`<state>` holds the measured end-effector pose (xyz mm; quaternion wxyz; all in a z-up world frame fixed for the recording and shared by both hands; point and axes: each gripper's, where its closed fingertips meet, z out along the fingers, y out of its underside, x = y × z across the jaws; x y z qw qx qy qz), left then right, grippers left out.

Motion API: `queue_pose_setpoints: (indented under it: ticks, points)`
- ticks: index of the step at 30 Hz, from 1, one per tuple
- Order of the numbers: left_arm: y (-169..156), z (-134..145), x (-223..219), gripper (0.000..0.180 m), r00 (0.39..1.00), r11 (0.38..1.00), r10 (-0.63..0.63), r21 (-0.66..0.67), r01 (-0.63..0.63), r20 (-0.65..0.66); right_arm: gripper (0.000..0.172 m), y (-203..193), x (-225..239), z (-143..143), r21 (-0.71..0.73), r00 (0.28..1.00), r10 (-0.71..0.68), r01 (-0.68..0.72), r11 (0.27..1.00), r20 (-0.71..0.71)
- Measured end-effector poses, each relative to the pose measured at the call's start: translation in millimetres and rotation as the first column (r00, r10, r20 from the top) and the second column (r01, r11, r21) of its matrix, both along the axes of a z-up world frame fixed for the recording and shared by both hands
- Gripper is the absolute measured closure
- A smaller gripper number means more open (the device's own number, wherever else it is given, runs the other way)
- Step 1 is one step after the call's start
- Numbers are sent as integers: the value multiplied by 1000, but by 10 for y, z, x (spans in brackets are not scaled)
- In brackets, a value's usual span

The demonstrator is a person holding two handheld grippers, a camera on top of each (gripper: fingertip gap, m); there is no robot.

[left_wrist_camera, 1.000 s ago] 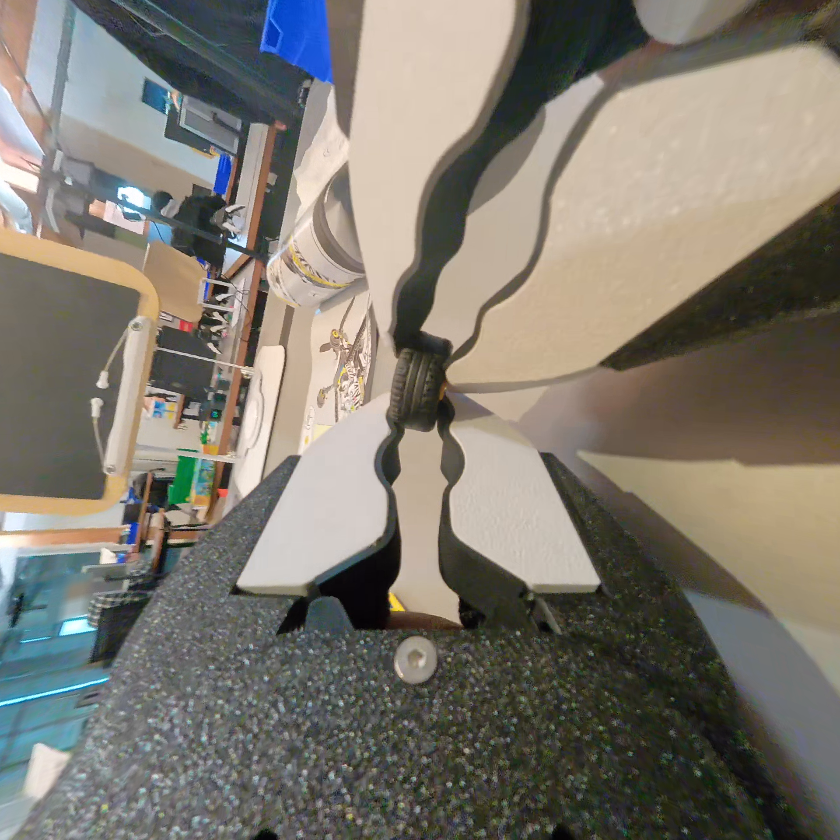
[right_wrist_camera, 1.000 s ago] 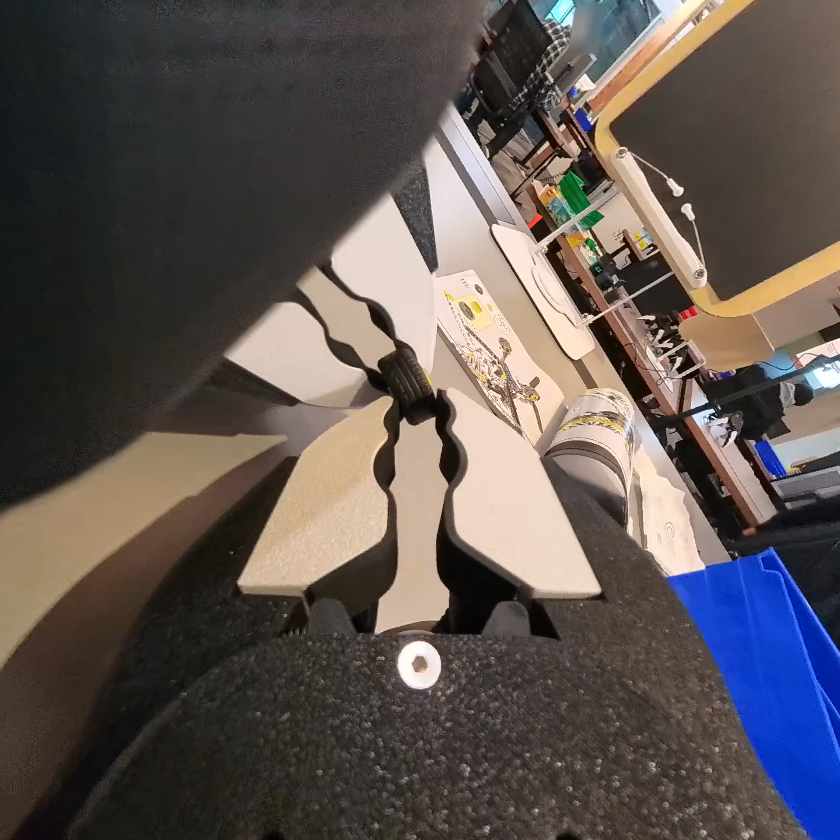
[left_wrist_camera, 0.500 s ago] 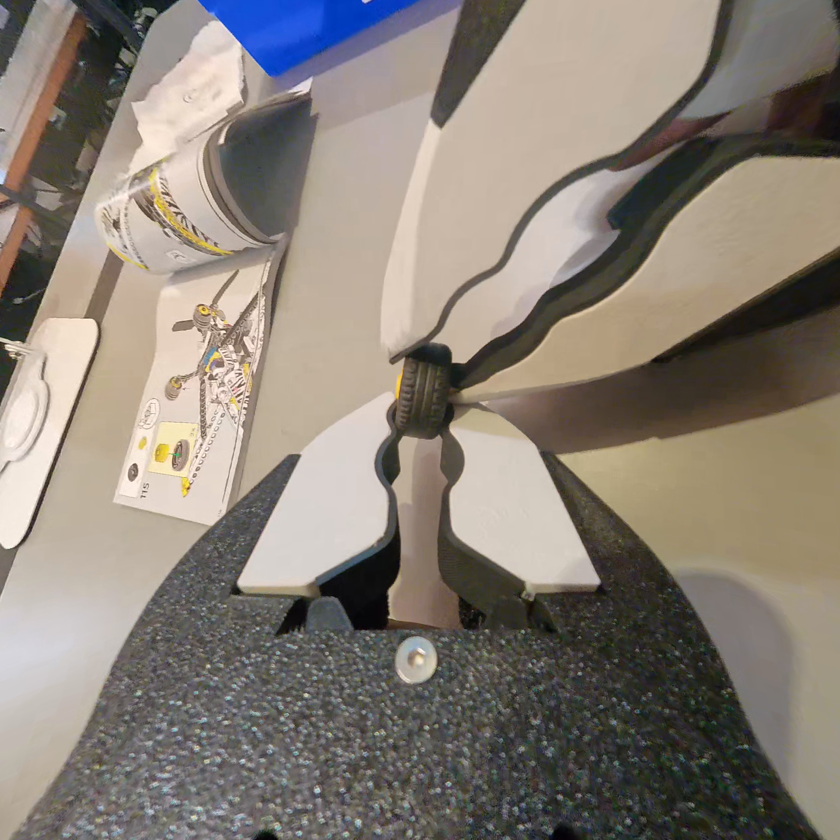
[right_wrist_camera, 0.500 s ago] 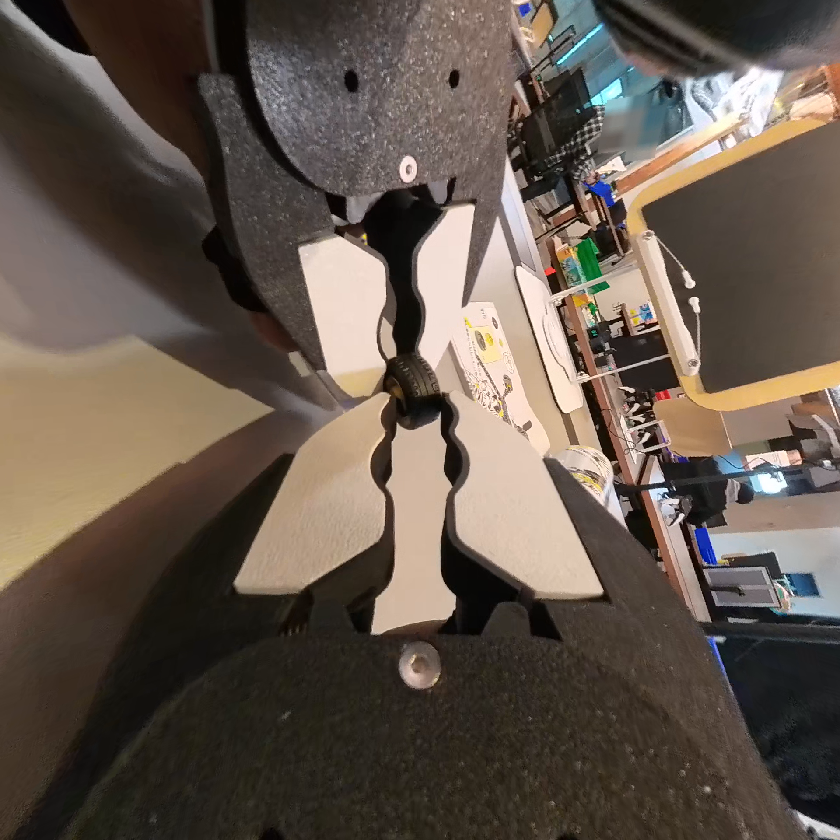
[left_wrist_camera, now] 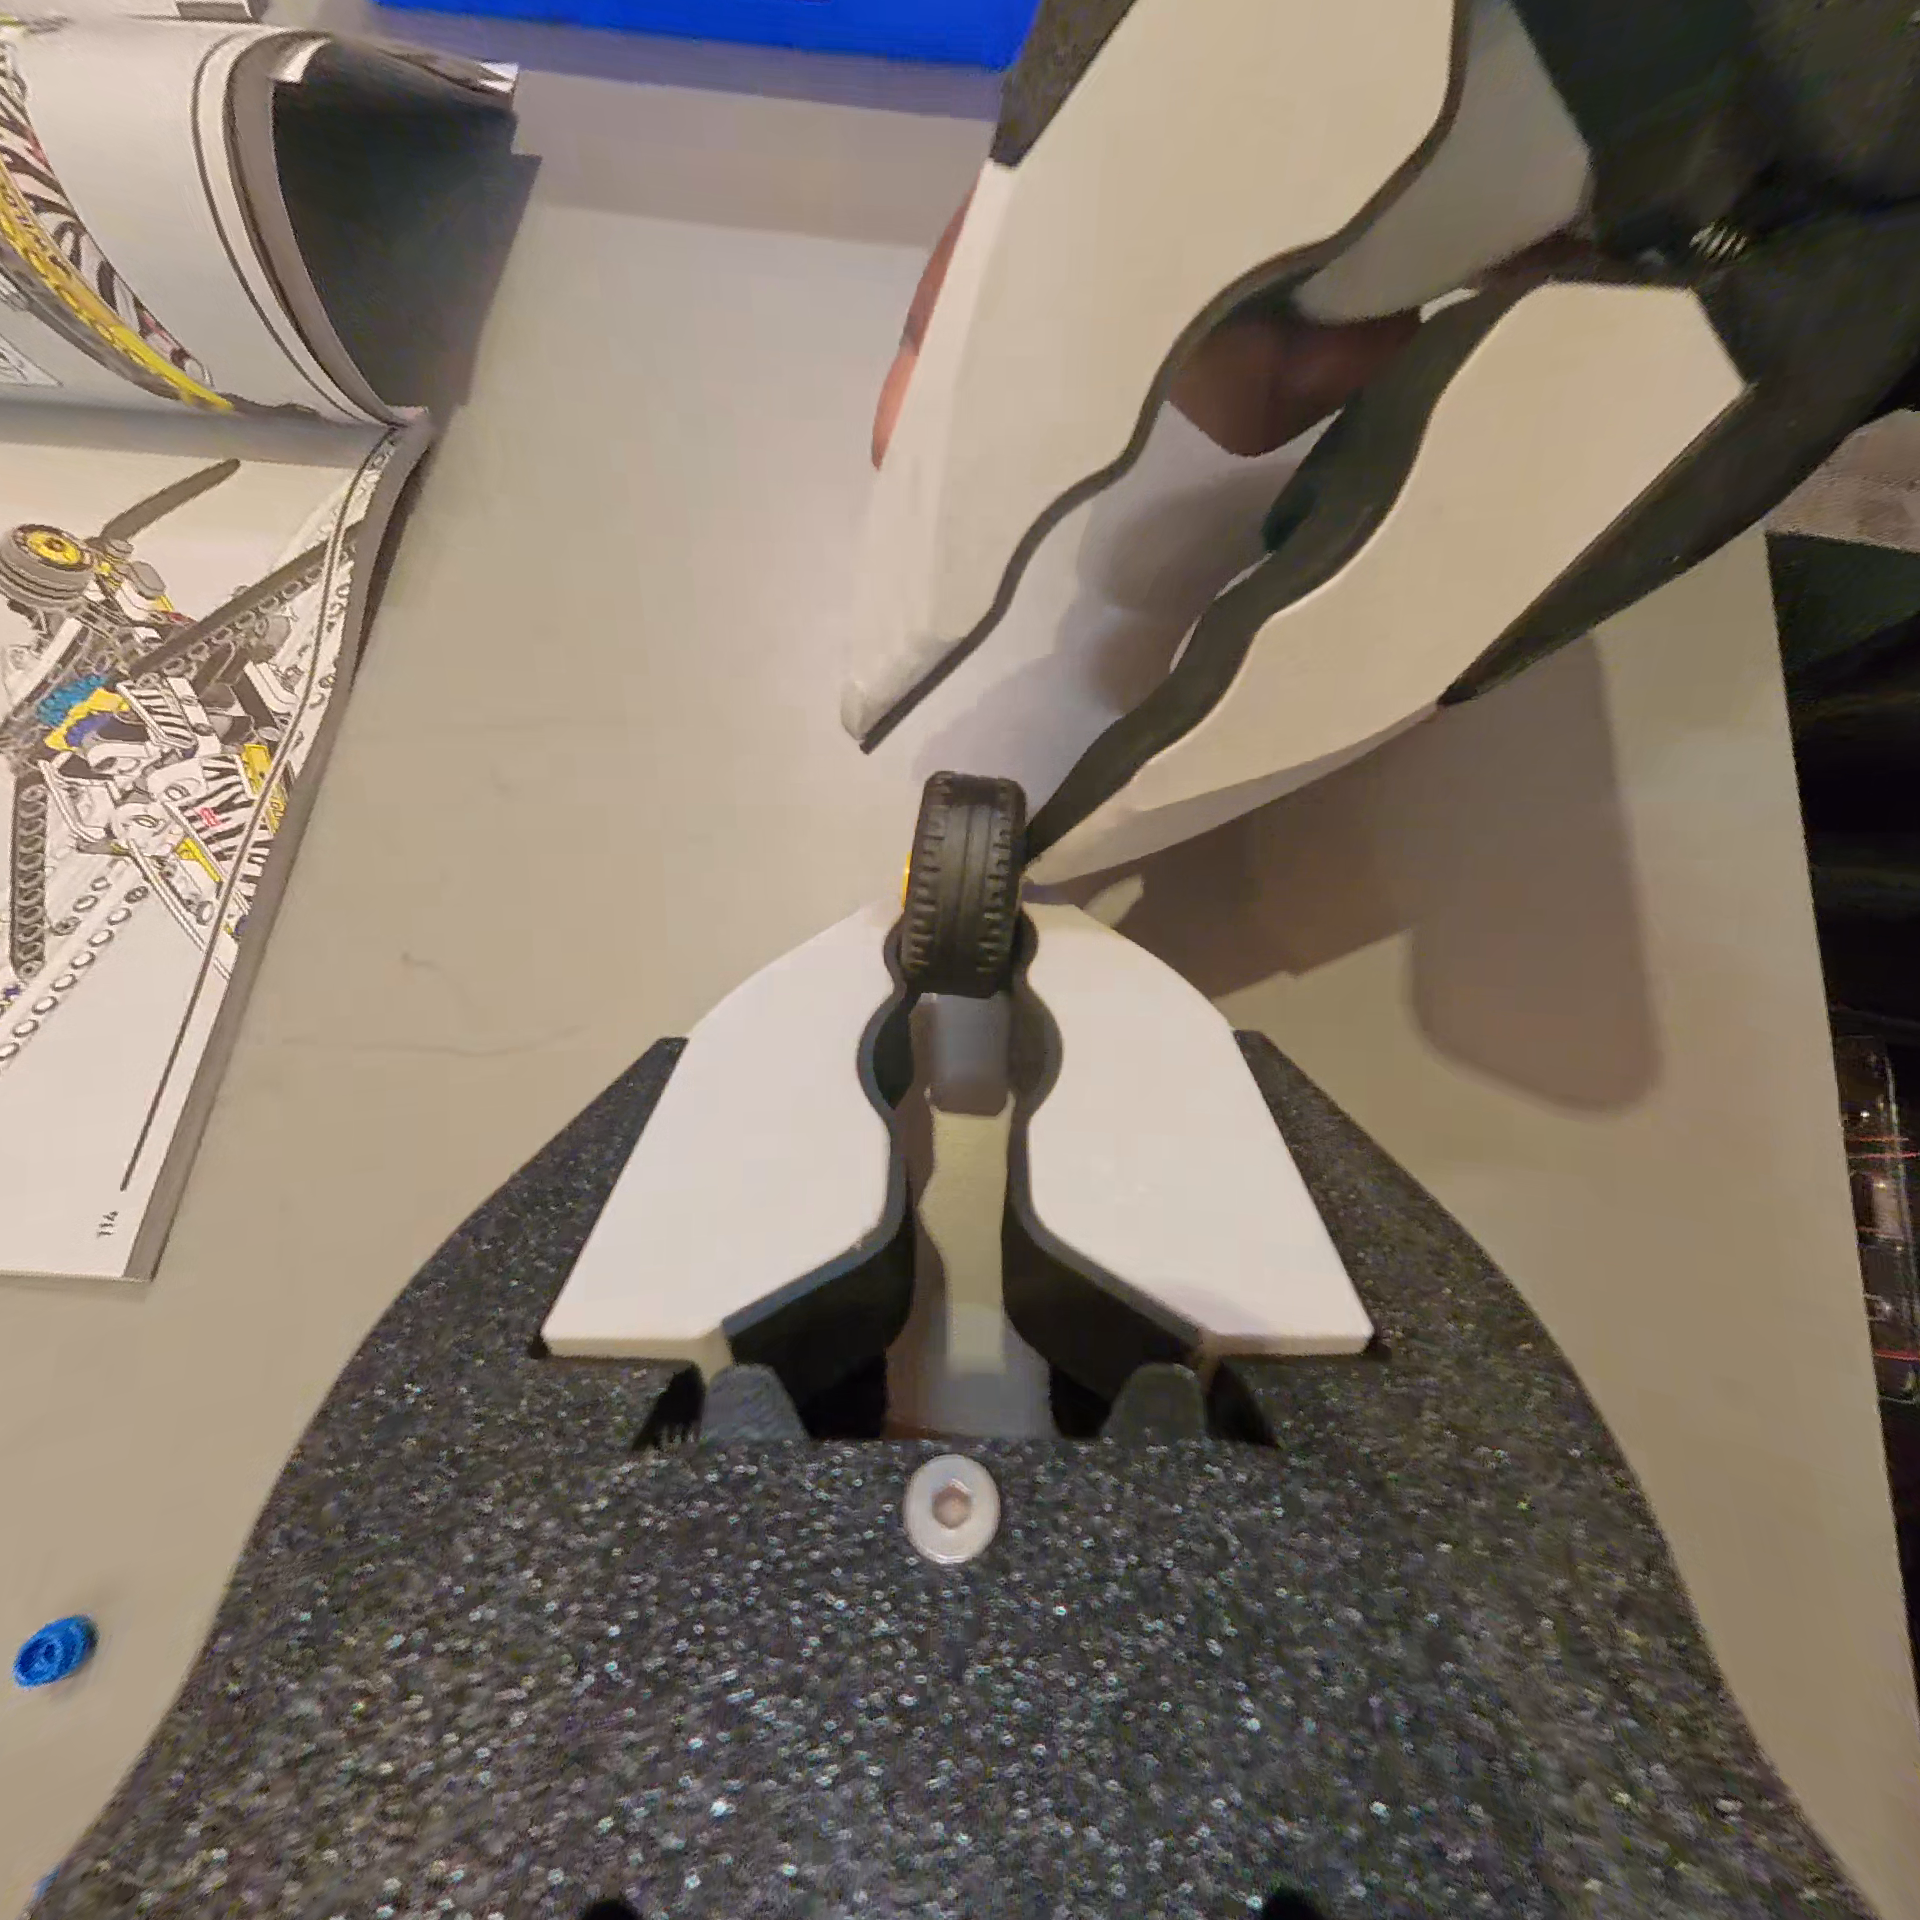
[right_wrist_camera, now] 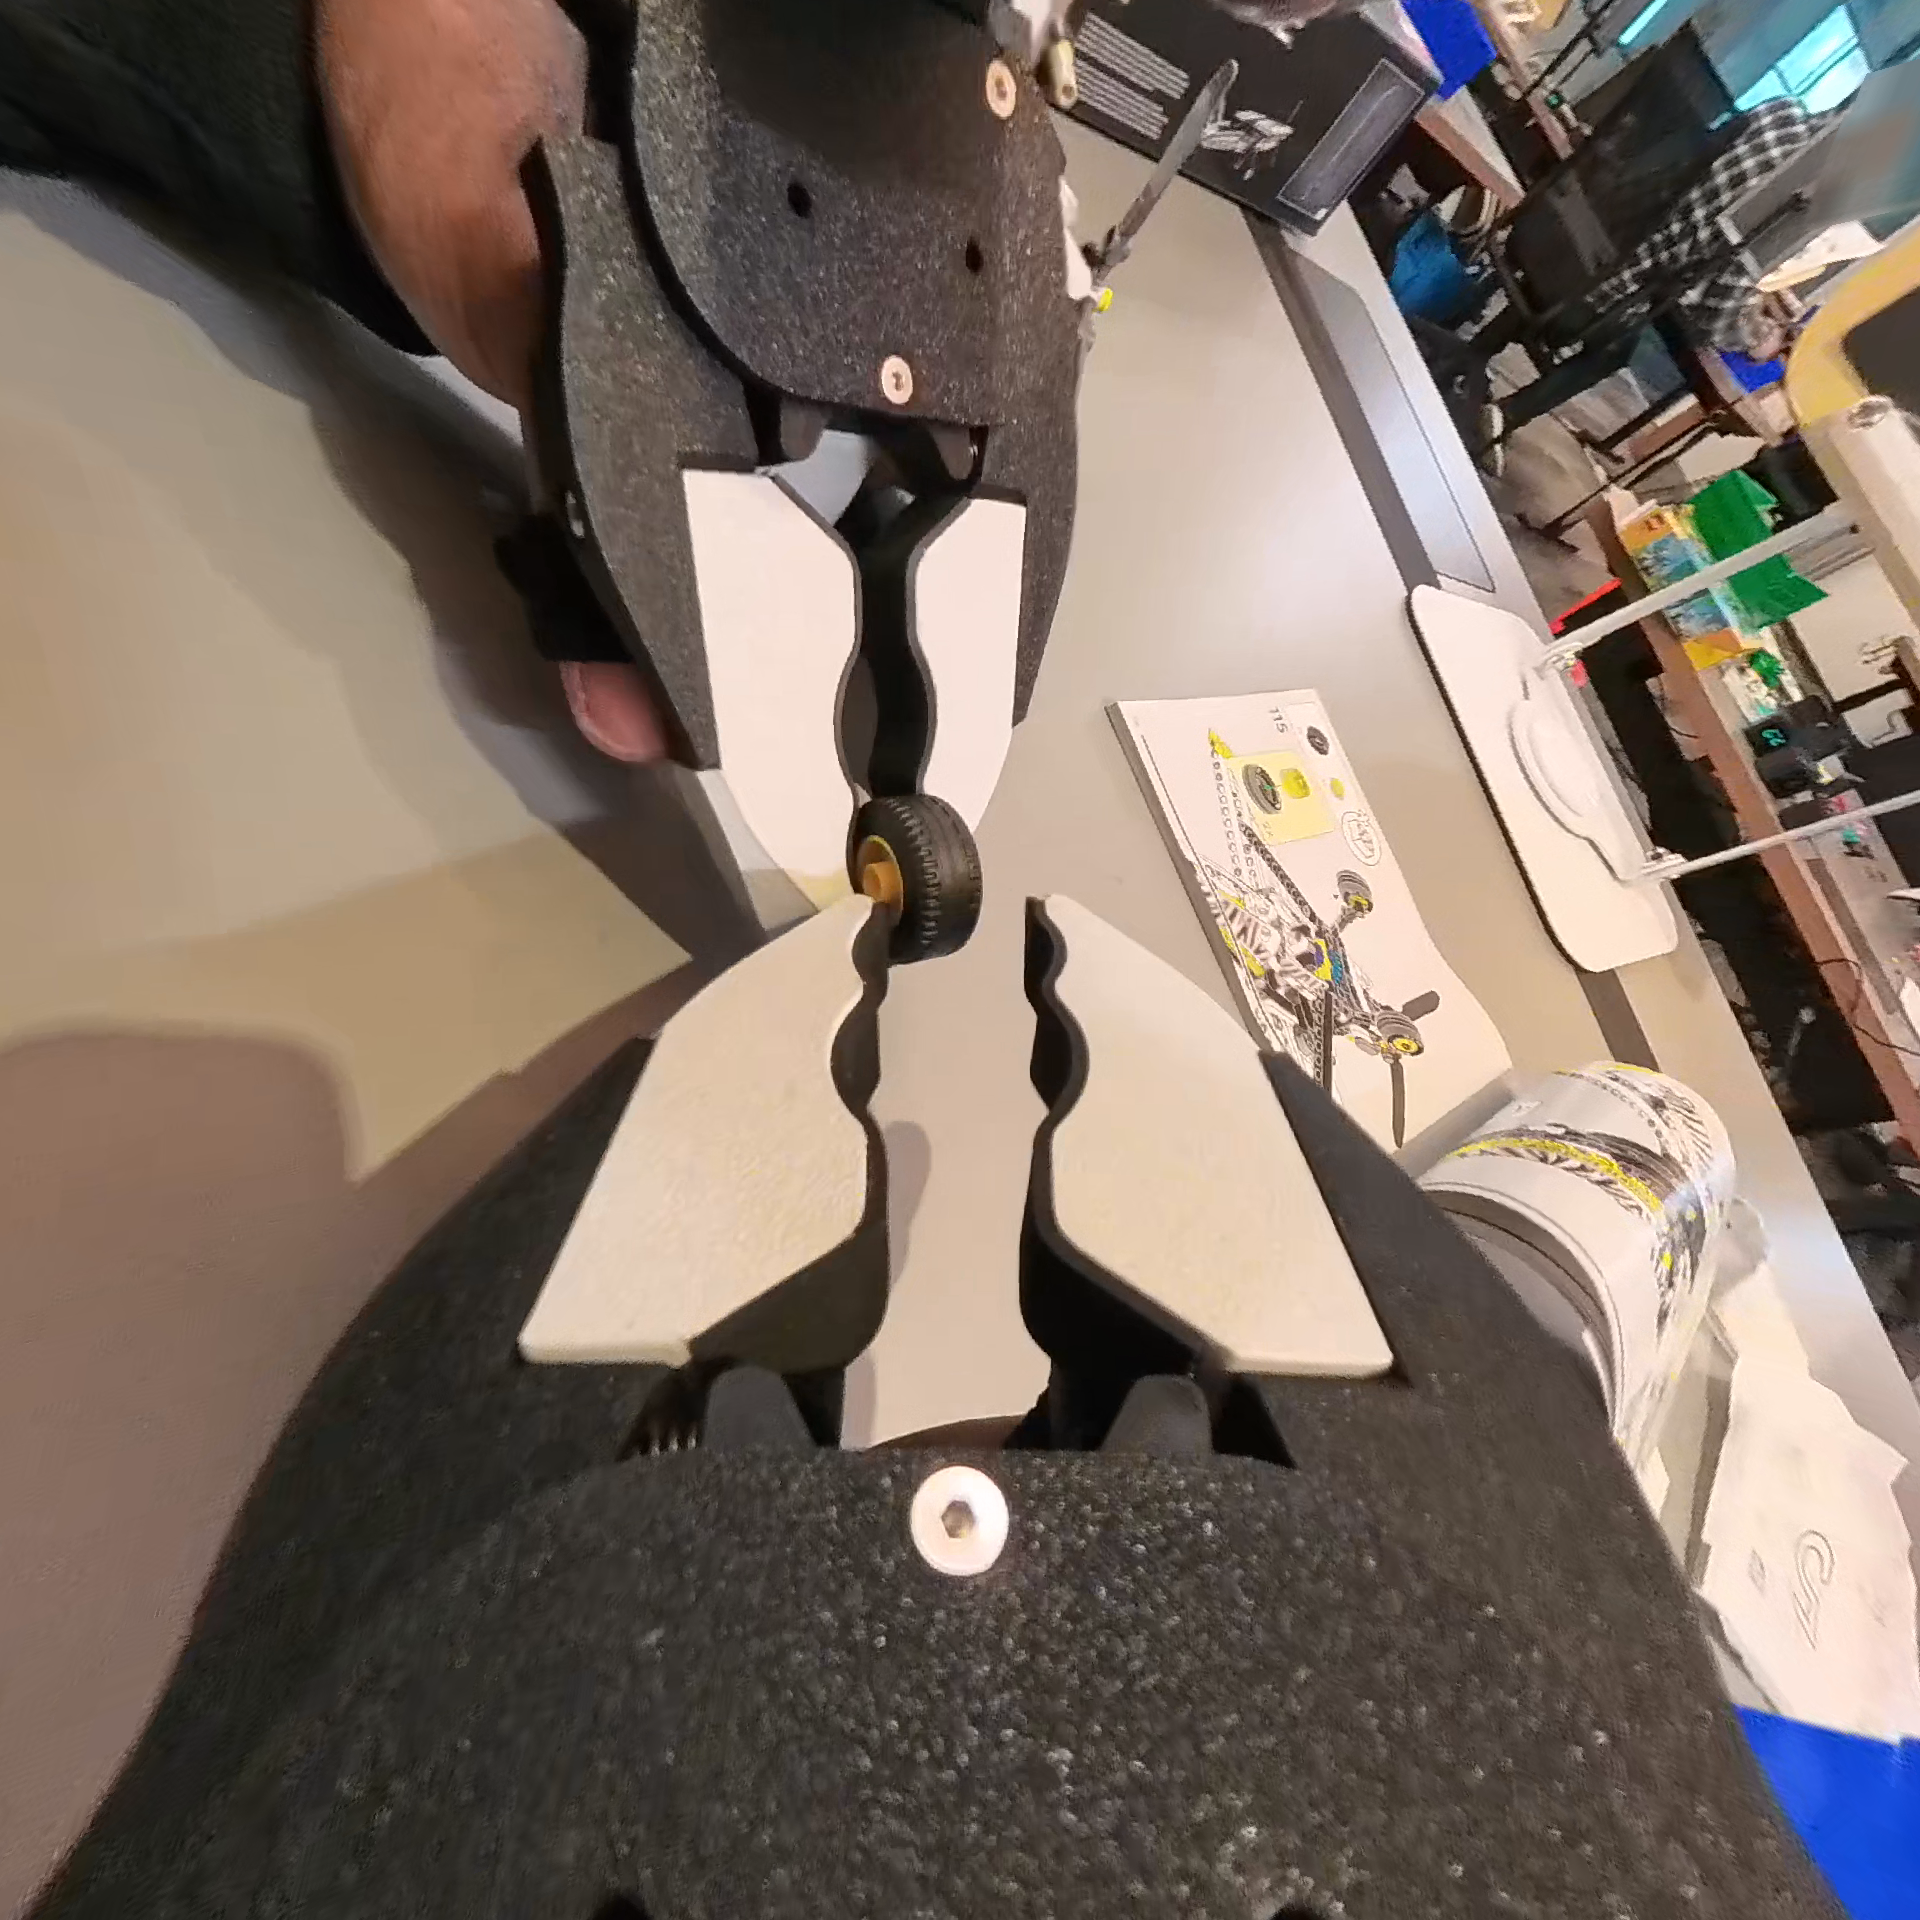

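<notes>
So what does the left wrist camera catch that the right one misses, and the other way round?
Only the left view: a small blue piece on the table.

Only the right view: the wheel's yellow hub, a hand on the left gripper, a white pad, a black box.

Both: the black wheel pinched by the left gripper, the right gripper open beside it, the booklet.

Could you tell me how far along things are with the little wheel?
Done: black tyre sits on its yellow hub. In hand: left gripper clamps the wheel; right gripper is open around it. Left: cannot tell; the instruction booklet lies open on the table.
</notes>
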<state>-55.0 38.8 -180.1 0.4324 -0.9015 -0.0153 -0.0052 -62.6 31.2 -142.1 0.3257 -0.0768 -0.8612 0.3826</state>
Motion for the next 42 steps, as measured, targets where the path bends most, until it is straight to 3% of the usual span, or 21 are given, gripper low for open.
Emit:
queue_pose_setpoints:
  ticks: [19,26,34,42]
  points:
    - [-76,-32,112,166,1000,1000,-23,-20,23,-18,154,-154,140,-65,-18,973,165,-164,986,162]
    - [-89,-18,8,166,997,997,70,-3,-71,-36,155,-127,44,-64,-122,971,113,-89,989,212]
    - [-68,1,-25,166,988,990,141,14,-140,-62,156,-84,10,-69,-320,927,93,31,947,363]
    - [-62,-6,-122,166,966,969,248,10,-248,-76,156,-60,-69,-83,-344,926,2,138,929,376]
